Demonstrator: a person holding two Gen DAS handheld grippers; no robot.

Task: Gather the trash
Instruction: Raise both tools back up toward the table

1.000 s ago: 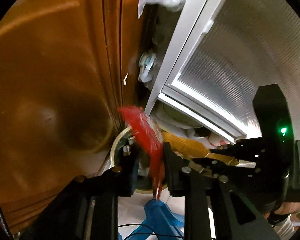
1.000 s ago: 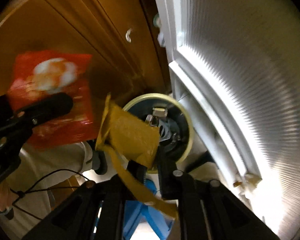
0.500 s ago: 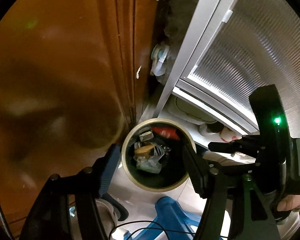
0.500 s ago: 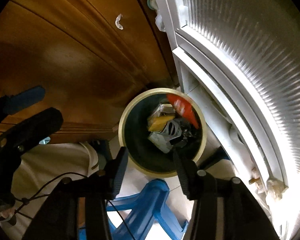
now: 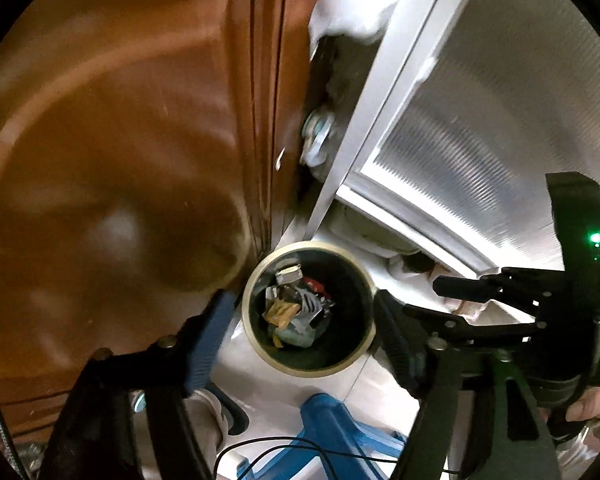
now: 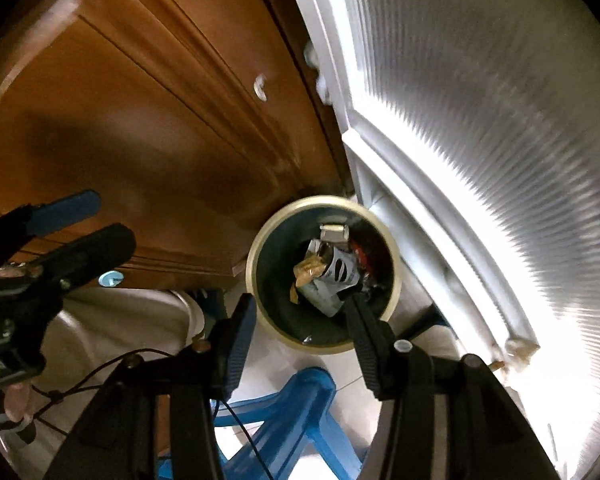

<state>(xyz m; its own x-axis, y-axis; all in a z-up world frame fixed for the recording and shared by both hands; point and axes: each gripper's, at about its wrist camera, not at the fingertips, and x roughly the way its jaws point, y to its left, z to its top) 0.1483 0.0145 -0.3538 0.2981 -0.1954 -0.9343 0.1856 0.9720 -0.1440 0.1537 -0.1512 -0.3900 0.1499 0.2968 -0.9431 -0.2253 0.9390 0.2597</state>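
Left wrist view: left gripper (image 5: 300,316) points steeply down over a round bin (image 5: 262,350) w/ a pale rim, jaws wide apart & opening further, nothing btwn them. Bin sits on the light floor (image 5: 384,384), tucked btwn a brown wooden cabinet (image 5: 120,160) & a white door w/ ribbed glass (image 5: 480,128). Inside the bin: trash pile – yellow wrapper (image 5: 282,312), red wrapper (image 5: 315,285), silver/grey packaging (image 5: 308,306). Right gripper (image 5: 446,304) shows at the right edge, beside the bin, green light lit on its body.

Right wrist view: right gripper (image 6: 300,320) also aimed down at the bin (image 6: 260,248), jaws apart, empty; one fingertip overlaps the bin's near rim in view, can't tell if touching. Yellow wrapper (image 6: 310,270), red wrapper (image 6: 360,256) & silver pack (image 6: 338,270) lie in the bin. Left gripper (image 6: 84,220) at left, jaws parted, nothing held. Blue plastic stool (image 6: 300,412) below the bin in frame. Person's pale trouser leg (image 6: 112,328) near the cabinet (image 6: 140,140).
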